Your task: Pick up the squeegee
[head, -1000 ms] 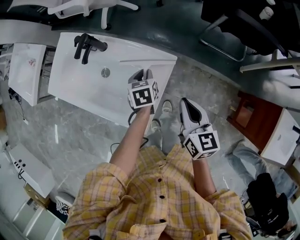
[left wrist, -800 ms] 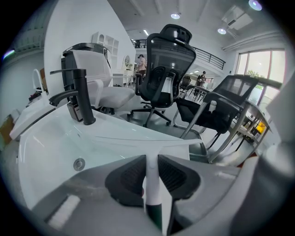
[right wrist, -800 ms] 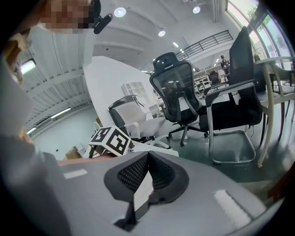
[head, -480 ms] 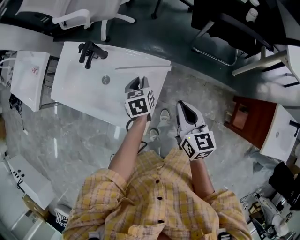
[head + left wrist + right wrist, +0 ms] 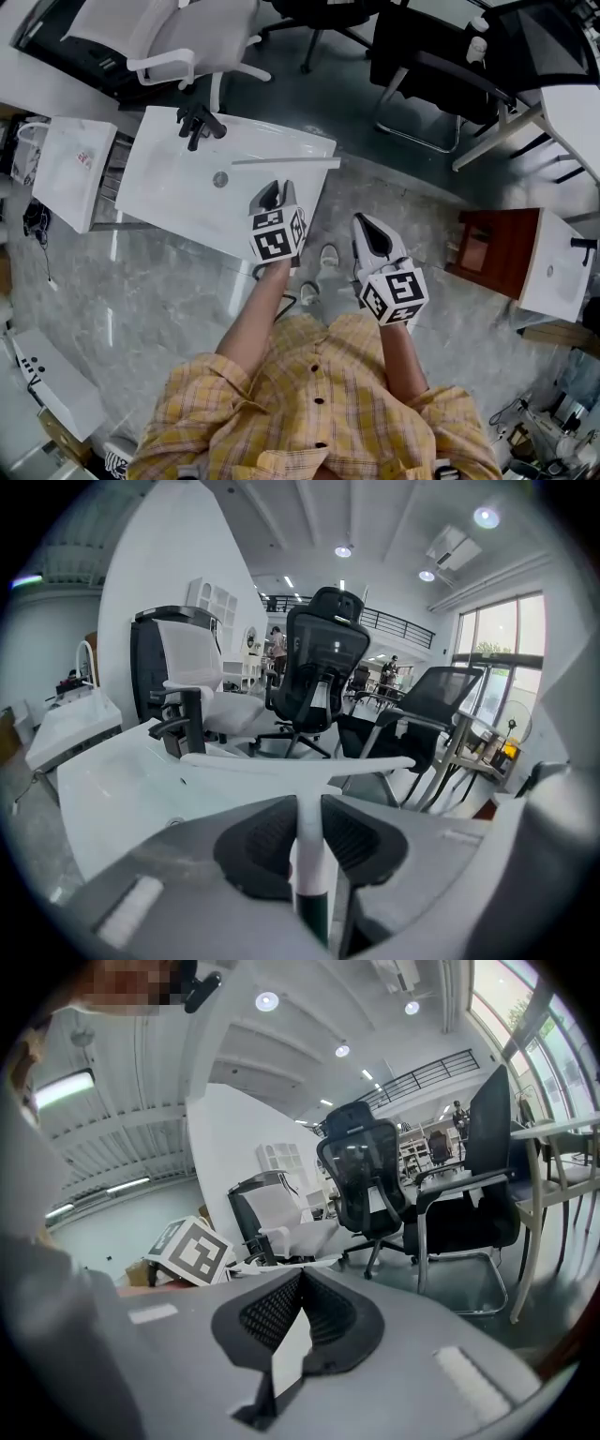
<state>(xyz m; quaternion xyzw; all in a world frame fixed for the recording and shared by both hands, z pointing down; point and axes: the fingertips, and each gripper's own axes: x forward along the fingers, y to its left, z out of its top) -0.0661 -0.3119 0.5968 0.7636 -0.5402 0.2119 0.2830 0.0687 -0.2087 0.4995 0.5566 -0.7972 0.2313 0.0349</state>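
Note:
The squeegee (image 5: 286, 162) is white and T-shaped, with a long thin blade across the top. My left gripper (image 5: 273, 194) is shut on its handle and holds it in the air over the right end of the white washbasin (image 5: 173, 187). In the left gripper view the handle (image 5: 308, 841) stands upright between the dark pads, and the blade (image 5: 298, 761) spans level above them. My right gripper (image 5: 371, 229) hangs to the right of the left one, over the floor. Its jaws are shut with nothing between them; the fingertips (image 5: 302, 1275) meet in the right gripper view.
A black faucet (image 5: 200, 121) stands at the basin's far edge and a drain (image 5: 220, 179) sits in its middle. Office chairs (image 5: 178, 37) stand beyond the basin. A red-brown cabinet (image 5: 487, 246) and another white basin (image 5: 555, 272) are at the right. Grey marble floor lies below.
Both grippers have risen. The squeegee has come up with the left gripper, still over the basin's right end. The head view has tilted and now shows more of the chairs.

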